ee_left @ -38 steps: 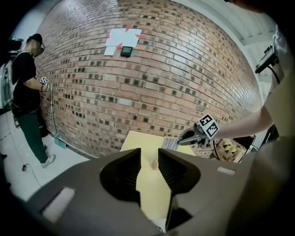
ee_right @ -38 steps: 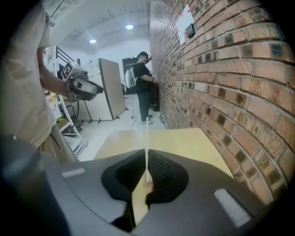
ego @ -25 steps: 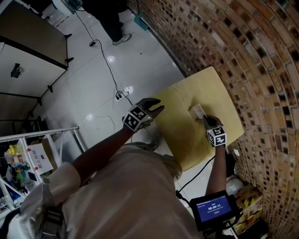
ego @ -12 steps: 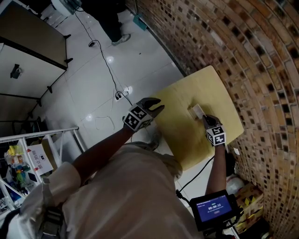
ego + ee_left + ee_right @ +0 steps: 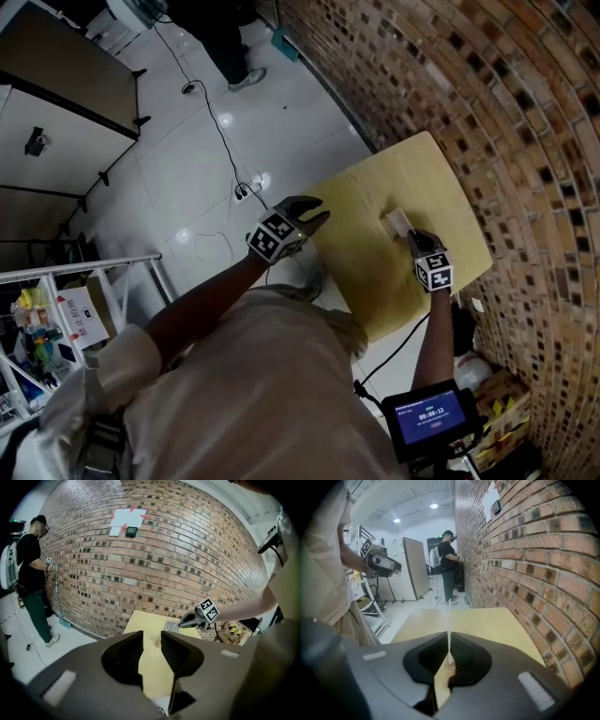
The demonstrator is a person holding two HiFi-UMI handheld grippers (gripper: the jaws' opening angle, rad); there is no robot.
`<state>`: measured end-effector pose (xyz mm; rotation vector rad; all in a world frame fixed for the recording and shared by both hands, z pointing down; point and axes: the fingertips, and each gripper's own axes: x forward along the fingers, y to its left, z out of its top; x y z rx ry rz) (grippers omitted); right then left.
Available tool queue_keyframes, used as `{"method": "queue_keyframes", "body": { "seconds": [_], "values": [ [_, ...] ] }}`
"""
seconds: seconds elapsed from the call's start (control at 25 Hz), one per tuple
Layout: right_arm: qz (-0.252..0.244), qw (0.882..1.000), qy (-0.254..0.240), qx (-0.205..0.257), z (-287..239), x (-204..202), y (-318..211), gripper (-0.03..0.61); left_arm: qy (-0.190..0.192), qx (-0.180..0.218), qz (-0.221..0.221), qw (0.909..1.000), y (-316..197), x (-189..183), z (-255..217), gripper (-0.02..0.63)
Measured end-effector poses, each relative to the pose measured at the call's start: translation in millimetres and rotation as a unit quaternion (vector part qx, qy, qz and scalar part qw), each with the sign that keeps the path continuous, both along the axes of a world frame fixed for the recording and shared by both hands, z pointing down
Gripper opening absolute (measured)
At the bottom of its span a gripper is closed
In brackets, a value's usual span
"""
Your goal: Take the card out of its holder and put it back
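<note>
A white card (image 5: 397,223) is over the far right part of the yellow table (image 5: 375,272). My right gripper (image 5: 411,238) is shut on its near edge. In the right gripper view the card (image 5: 449,630) stands edge-on as a thin white strip pinched between the jaws of the right gripper (image 5: 449,656). My left gripper (image 5: 317,217) hovers over the table's left edge, open and empty. The left gripper view shows its own jaws (image 5: 152,644) apart, the right gripper (image 5: 190,619) with the card (image 5: 172,626), and a small tan object (image 5: 158,642) on the table, possibly the holder.
A brick wall (image 5: 506,112) runs along the table's far and right sides. A person (image 5: 33,573) stands by the wall further off. A cable (image 5: 220,141) lies on the white floor; a wire rack (image 5: 56,309) is at left and a screen (image 5: 431,412) at lower right.
</note>
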<state>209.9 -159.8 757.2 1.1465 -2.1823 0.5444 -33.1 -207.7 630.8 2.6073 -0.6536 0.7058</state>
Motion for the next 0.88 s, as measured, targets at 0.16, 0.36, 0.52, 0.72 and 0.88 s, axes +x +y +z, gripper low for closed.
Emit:
{"method": "queue_keyframes", "body": {
  "seconds": [0.16, 0.36, 0.52, 0.72, 0.88],
  "values": [
    [0.013, 1.0, -0.013, 0.001, 6, 2, 1, 0.015, -0.004, -0.002, -0.001, 1.0, 1, -1, 2, 0.138],
    [0.027, 0.999, -0.022, -0.002, 12, 3, 2, 0.015, -0.004, 0.0, 0.002, 1.0, 2, 2, 1, 0.137],
    [0.031, 0.999, -0.018, -0.009, 24, -4, 5, 0.015, -0.007, -0.003, 0.005, 1.0, 4, 5, 2, 0.138],
    [0.051, 0.998, -0.029, -0.017, 37, -6, 7, 0.015, -0.007, 0.001, 0.006, 1.0, 2, 11, 2, 0.137],
    [0.07, 0.997, -0.037, -0.017, 43, -4, 5, 0.015, -0.011, -0.003, 0.006, 0.9999, 1, 14, 4, 0.137]
  ]
}}
